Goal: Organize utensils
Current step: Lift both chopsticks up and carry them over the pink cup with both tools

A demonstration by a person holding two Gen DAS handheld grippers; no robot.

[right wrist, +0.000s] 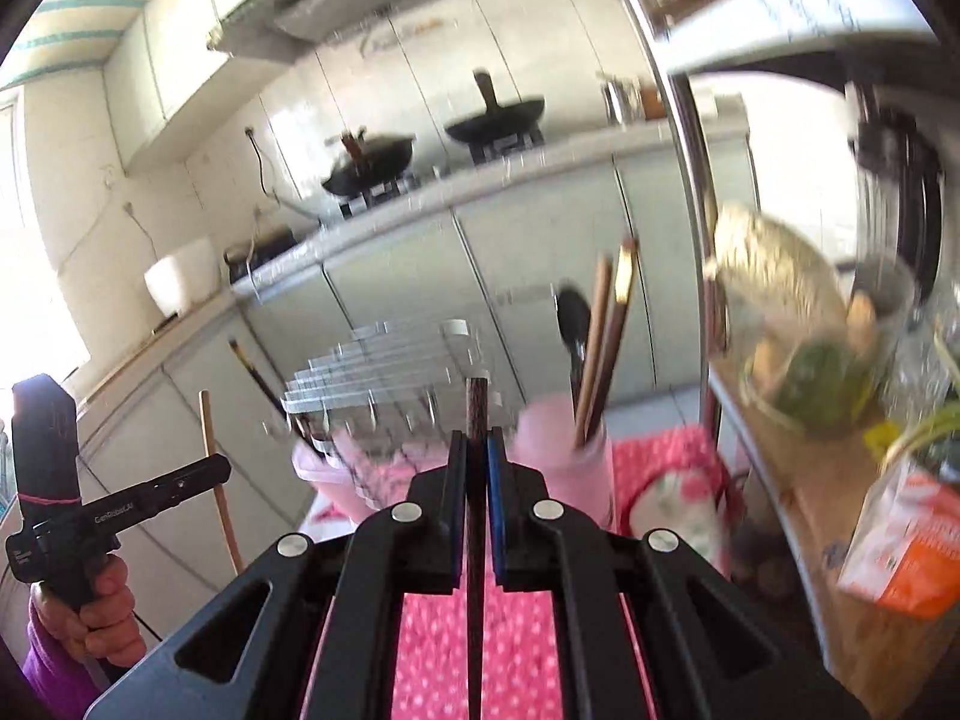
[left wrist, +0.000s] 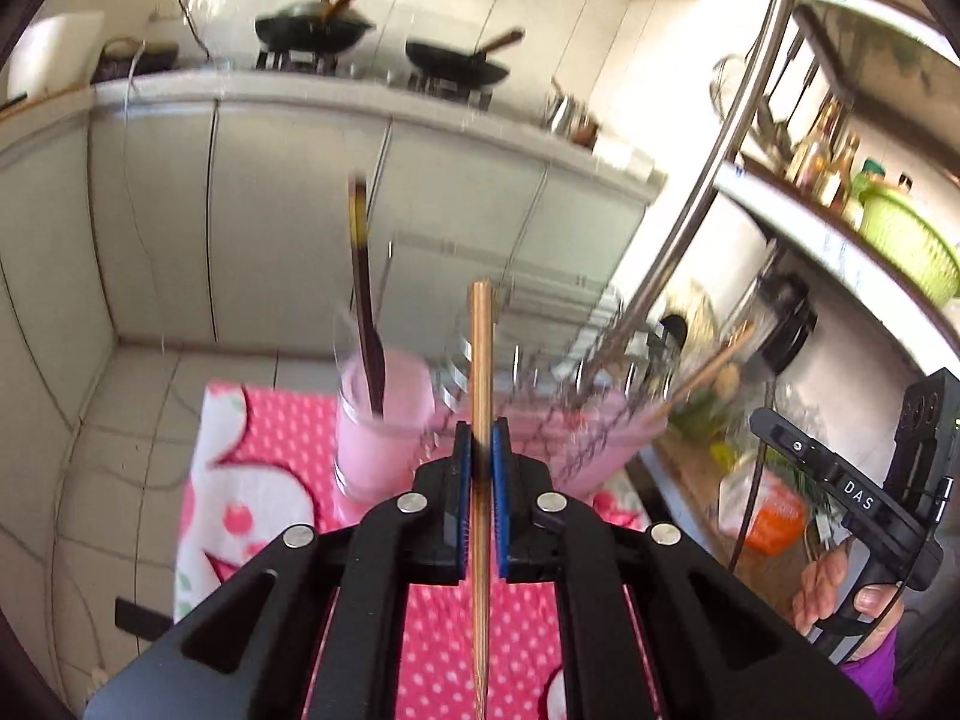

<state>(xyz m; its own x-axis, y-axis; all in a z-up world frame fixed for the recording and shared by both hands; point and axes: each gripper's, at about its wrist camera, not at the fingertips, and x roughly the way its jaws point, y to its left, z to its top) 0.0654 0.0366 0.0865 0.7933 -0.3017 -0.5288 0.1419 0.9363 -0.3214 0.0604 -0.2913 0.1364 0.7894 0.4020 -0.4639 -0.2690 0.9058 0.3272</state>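
My left gripper is shut on a light wooden chopstick that stands upright between its blue pads. Ahead and to its left a pink cup holds a dark chopstick. My right gripper is shut on a dark brown chopstick, also upright. To its right the pink cup holds two brown chopsticks and a dark spoon. A clear rack sits over a pink tub ahead on the left. The left gripper with its chopstick also shows at the left in the right wrist view.
A pink dotted cloth covers the surface below. A chrome shelf post and a wooden shelf with a glass bowl and an orange carton stand to the right. A counter with two black woks is behind.
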